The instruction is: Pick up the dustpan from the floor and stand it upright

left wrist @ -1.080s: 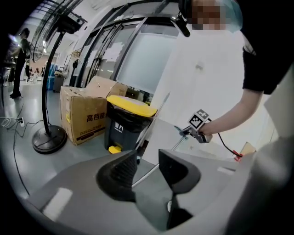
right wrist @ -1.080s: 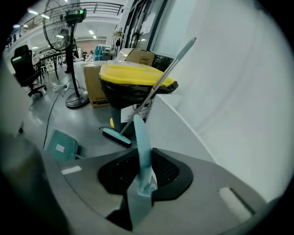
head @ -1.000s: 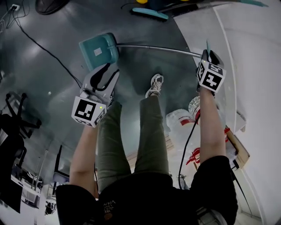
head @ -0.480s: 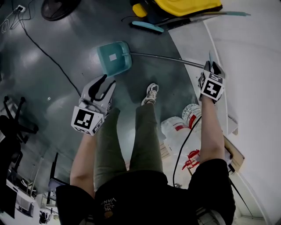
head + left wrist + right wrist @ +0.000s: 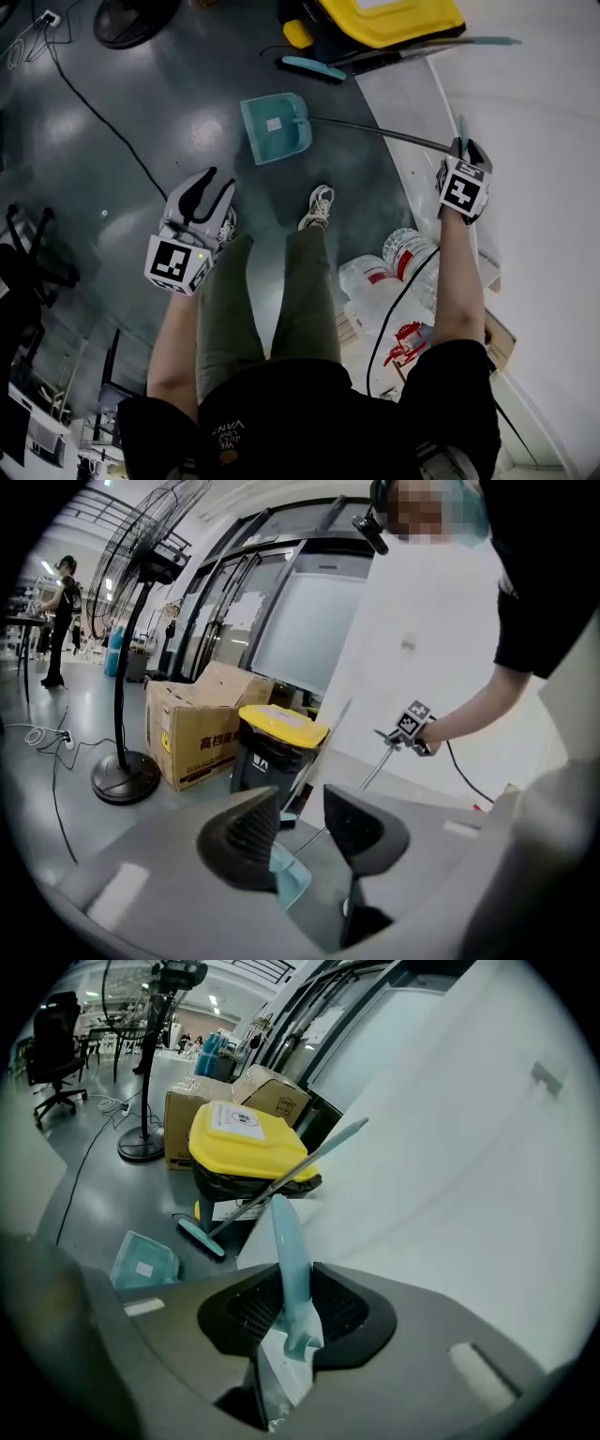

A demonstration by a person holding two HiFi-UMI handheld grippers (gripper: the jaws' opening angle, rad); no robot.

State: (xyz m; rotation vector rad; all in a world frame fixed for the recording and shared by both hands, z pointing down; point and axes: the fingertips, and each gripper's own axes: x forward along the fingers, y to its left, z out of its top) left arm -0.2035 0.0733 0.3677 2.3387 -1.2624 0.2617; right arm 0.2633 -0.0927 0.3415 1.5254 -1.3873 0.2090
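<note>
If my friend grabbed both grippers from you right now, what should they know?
Right gripper: fingers closed on the teal handle of the dustpan; they have just been opening a little, with the handle between them.
Left gripper: open and empty.
Dustpan: pan end low by the floor, its pole slanting up to the right gripper.
Done: handle picked up.
Left: tip the dustpan until it stands upright, then let go.
</note>
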